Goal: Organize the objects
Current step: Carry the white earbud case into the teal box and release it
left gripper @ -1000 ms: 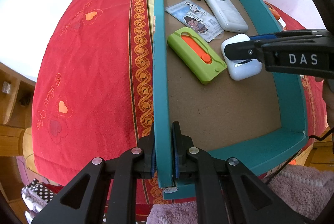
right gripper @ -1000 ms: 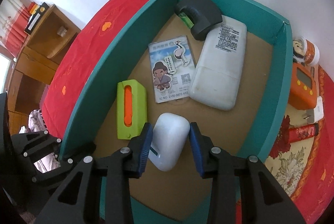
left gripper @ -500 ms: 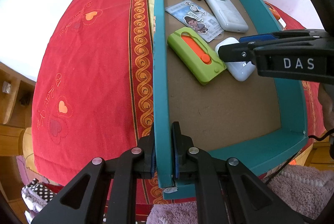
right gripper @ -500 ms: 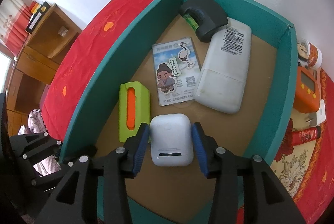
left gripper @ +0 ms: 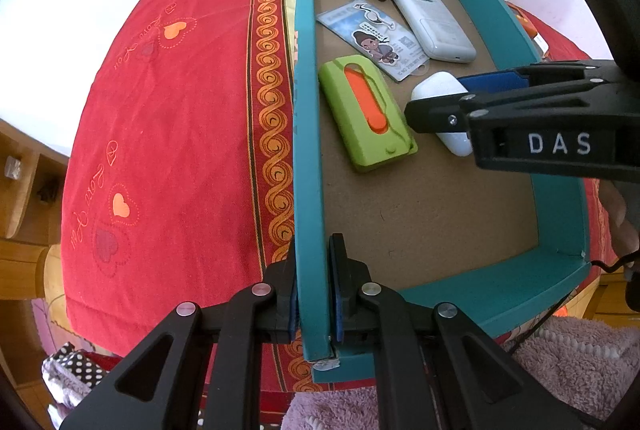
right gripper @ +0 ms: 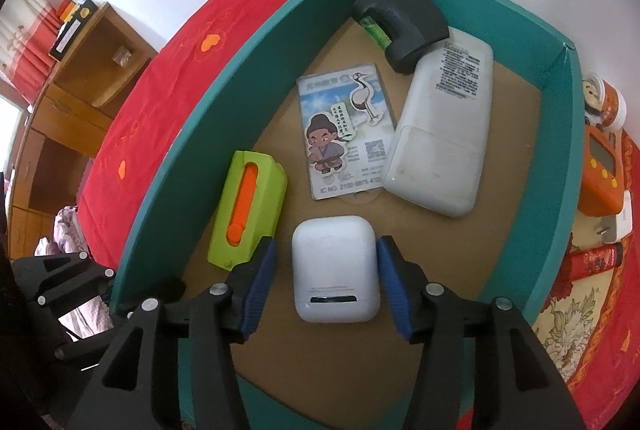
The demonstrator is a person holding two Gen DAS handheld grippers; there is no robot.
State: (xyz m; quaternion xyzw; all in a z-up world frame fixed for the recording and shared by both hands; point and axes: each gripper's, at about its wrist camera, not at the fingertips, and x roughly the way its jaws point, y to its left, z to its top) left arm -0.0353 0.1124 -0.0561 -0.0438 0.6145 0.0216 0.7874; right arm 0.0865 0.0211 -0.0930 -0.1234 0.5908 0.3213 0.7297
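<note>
right gripper (right gripper: 326, 280) straddles earbud case (right gripper: 335, 270); left gripper (left gripper: 314, 290) clamps box wall (left gripper: 308, 149)

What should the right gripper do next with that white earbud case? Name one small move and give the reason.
Probably lift the right gripper straight up and out of the teal box. Its jaws stand open with gaps on both sides of the white earbud case, which lies flat on the box floor beside the green cutter, so it looks placed.

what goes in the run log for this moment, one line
left gripper: shut on box wall | right gripper: open, fingers astride earbud case | case lies on box floor
</note>
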